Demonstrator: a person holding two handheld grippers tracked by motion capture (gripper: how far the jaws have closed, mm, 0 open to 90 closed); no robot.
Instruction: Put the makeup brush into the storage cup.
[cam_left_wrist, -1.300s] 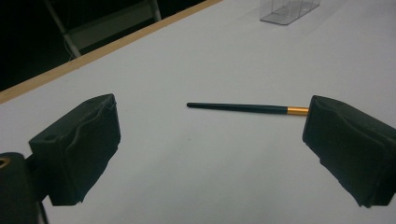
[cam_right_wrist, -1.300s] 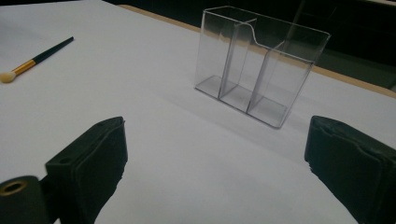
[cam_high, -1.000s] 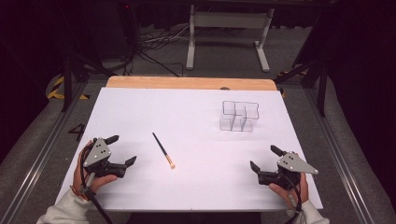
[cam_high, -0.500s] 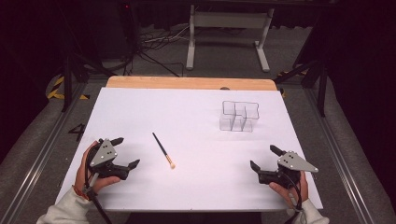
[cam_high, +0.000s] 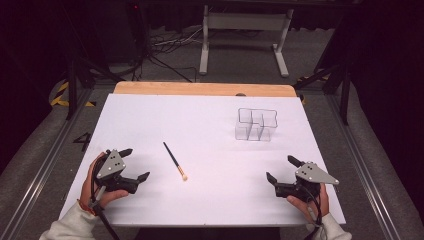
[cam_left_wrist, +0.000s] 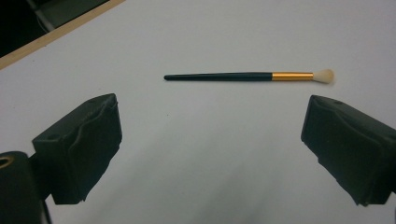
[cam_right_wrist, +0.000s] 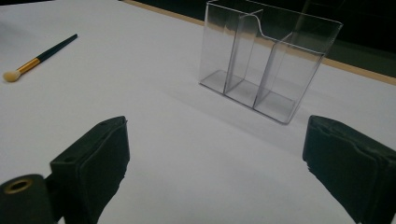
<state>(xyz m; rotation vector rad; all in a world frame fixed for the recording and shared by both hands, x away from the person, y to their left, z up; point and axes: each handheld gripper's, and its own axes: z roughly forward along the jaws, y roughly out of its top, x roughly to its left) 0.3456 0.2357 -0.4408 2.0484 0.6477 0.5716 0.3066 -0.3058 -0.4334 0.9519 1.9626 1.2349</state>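
A person sits at a white tabletop, holding a two-jaw tool in each hand near the close edge.

At the left, the left gripper hovers low over the tabletop with its black jaws spread wide apart and nothing between them. It points toward a small makeup brush that lies flat on the white surface, just ahead of the jaws and apart from them. In the left gripper view the brush lies crosswise beyond the gap between the jaws, its thin black handle toward the left jaw, a gold band and pale bristle tip toward the right jaw.

Farther right, a clear plastic organiser with upright dividers stands on the tabletop, well ahead of the right jaws. In the right gripper view the organiser stands upright beyond the gap, its compartments holding nothing.

At the right, the right gripper rests low in the hand, its jaws also wide open and gripping nothing.
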